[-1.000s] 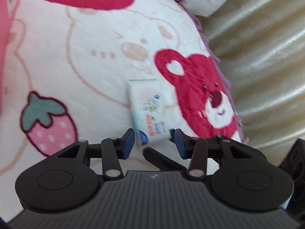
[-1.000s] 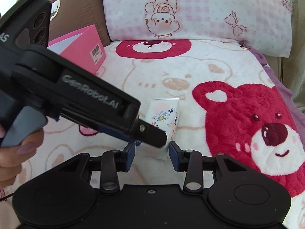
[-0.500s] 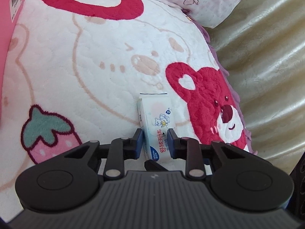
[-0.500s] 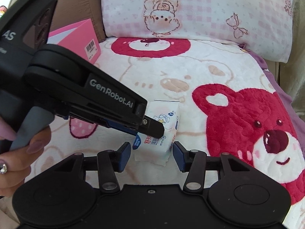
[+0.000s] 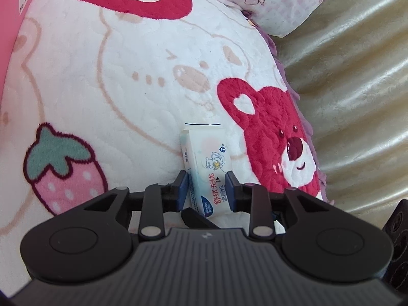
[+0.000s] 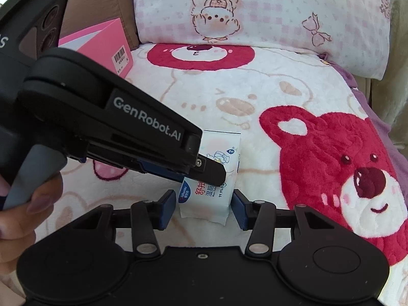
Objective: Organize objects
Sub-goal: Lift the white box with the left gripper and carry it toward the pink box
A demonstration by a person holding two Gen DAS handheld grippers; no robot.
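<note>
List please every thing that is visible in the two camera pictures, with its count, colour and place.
wet wipes pack: one, white with blue and red print, on the blanket, between both grippers' fingers
blanket: one, cream with red bears and a strawberry, under everything
pillow: one, pink-white checked, behind the blanket
pink box: one, pink with barcode, far left
sofa cover: one, beige, right of the blanket
left hand-held gripper: one, black with blue pads, shut on the pack
right hand-held gripper: one, black, open around the pack's near end
hand: one, holding the left gripper
</note>
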